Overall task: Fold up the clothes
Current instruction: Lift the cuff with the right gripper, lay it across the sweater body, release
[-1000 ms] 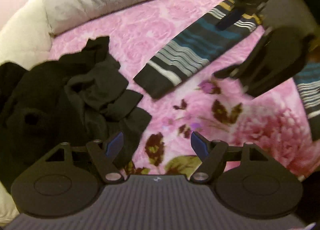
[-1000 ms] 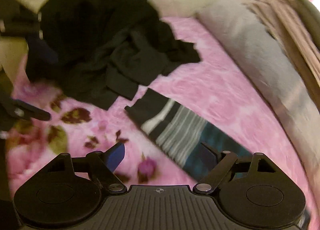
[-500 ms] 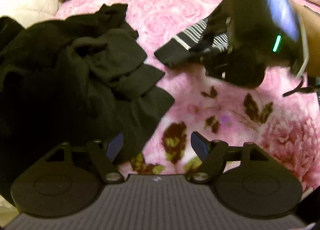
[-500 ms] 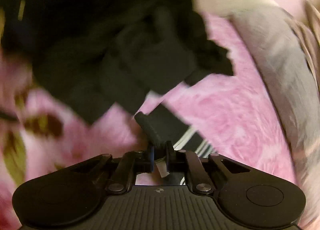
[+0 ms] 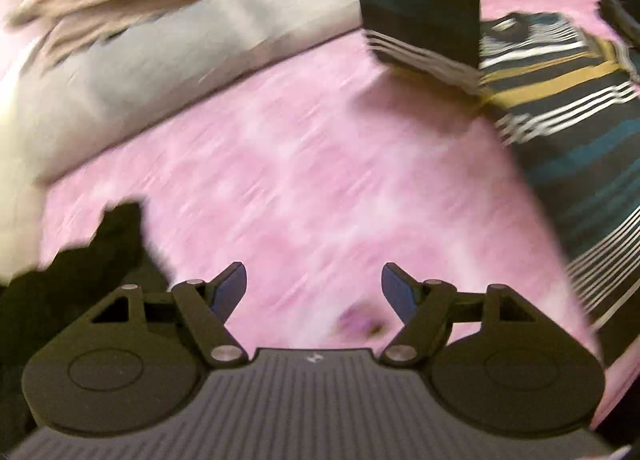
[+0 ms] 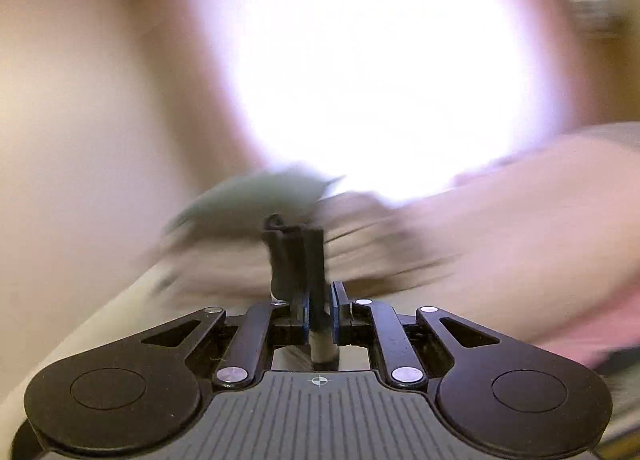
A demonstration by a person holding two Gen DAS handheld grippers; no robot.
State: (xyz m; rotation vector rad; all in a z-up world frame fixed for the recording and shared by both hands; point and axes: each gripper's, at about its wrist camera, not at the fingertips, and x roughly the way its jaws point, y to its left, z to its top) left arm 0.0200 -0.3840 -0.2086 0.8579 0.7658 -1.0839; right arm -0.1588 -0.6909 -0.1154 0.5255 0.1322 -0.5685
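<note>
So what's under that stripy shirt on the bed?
The stripy shirt lies on the pink blanket, which shows all around it. Whatever is right beneath the shirt is covered. One sleeve hangs lifted above the blanket.

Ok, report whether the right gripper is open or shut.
Shut: the right gripper has its blue pads pinching a dark striped garment's edge.

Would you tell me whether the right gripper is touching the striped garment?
Touching. The right wrist view shows the right gripper with jaws closed on a fold of the striped garment, dark fabric pinched between the blue pads.
</note>
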